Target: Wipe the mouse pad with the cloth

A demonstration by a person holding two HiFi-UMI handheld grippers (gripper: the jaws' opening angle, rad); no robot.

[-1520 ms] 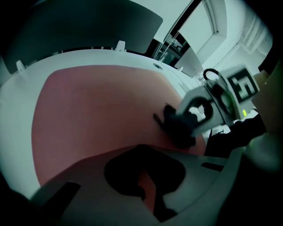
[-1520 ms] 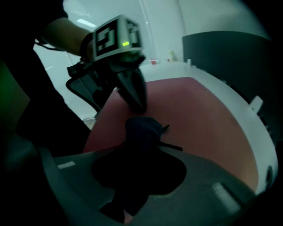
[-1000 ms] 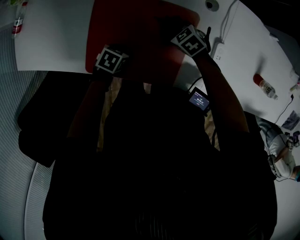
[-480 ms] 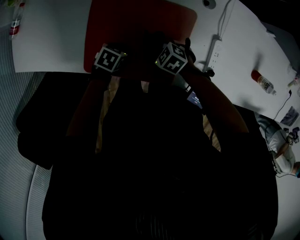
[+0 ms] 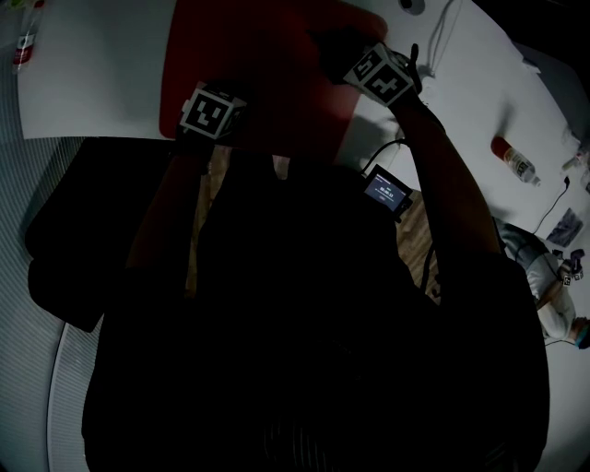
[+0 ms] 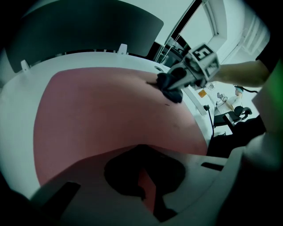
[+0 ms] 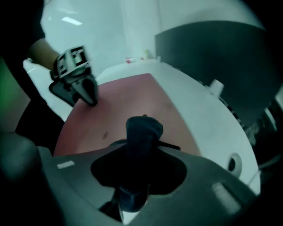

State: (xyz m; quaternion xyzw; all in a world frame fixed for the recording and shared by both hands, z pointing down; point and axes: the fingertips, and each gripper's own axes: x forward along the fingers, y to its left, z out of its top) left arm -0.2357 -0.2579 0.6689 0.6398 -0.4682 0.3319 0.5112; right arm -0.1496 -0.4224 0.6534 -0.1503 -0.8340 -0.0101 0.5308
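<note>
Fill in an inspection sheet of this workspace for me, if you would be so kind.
Surface: white table, dimly lit, no spill seen.
Job's things: red mouse pad flat on the table; dark cloth bunched, on the pad.
Clutter: bottle at the right; second bottle at the far left.
Grippers: right gripper shut on the cloth; left gripper jaws together, tip on the pad near its edge.
Cables: white cable beyond the pad; dark cable at the right.
Surroundings: dark panel behind the table; small lit screen by the person's body.
</note>
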